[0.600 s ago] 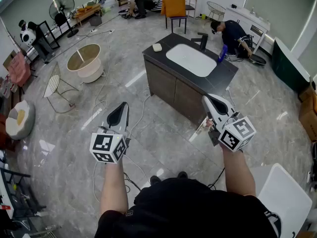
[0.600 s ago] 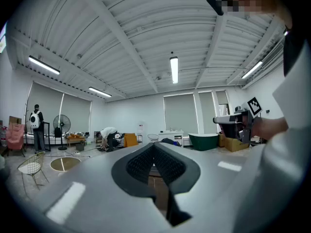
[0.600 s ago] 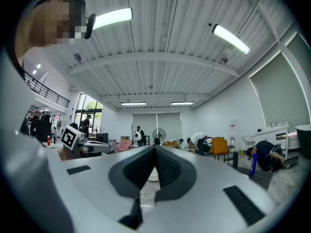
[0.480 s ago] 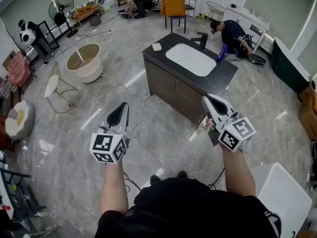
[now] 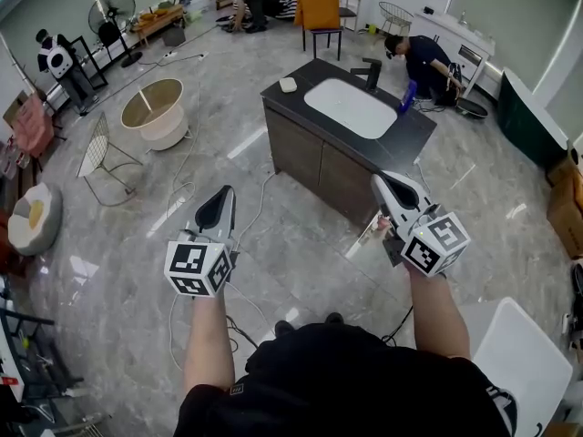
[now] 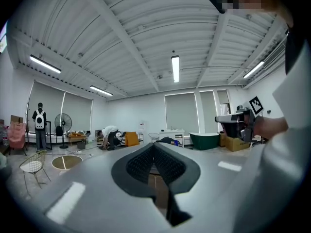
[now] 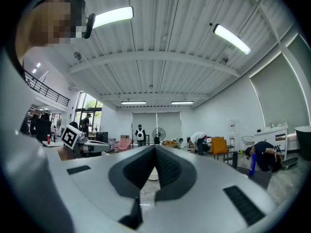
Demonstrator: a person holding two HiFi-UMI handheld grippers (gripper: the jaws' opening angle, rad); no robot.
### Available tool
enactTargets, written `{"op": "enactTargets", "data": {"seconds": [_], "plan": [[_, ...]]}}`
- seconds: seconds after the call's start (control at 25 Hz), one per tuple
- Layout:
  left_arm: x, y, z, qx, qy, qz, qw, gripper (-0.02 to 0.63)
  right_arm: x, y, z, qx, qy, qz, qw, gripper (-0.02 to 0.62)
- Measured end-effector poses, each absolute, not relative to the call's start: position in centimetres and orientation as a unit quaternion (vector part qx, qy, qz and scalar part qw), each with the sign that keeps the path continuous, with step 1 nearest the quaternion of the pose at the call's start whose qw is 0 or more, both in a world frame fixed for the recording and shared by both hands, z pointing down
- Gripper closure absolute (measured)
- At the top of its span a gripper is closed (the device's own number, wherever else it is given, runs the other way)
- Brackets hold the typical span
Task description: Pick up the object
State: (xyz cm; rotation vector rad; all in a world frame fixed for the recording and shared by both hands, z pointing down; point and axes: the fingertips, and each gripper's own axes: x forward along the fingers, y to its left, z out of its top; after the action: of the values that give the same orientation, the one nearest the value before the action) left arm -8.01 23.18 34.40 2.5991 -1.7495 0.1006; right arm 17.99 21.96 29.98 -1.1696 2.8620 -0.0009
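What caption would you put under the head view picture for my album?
Left hand-held gripper and right hand-held gripper, both shut and empty, face a dark sink cabinet.

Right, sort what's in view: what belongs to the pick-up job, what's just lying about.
Job: left gripper, right gripper, jaws shut and empty; probably the small white object on the dark counter.
Lying about: fan, round tub, wire chair, orange chair.

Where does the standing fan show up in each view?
Head view: standing fan at top left.
Left gripper view: fan at far left, mid-height.
Right gripper view: fan near picture centre, far off.
Shared landmark: the orange chair.
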Motion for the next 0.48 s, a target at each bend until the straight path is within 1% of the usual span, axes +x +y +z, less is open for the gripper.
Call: {"op": "enactTargets", "data": {"seconds": [0.16, 0.48], "plan": [[-8.36, 23.21, 34.12, 0.83, -0.557, 0.03, -0.002, 0.594, 17.69, 22.05, 30.5, -0.382, 0.924, 0.005, 0.015, 0.583], [-8.88, 23.31, 34.34, 0.831, -0.556, 0.035, -0.003, 0.588, 17.33, 22.02, 30.63, -0.378, 0.925, -0.003, 0.019, 0.58]]}}
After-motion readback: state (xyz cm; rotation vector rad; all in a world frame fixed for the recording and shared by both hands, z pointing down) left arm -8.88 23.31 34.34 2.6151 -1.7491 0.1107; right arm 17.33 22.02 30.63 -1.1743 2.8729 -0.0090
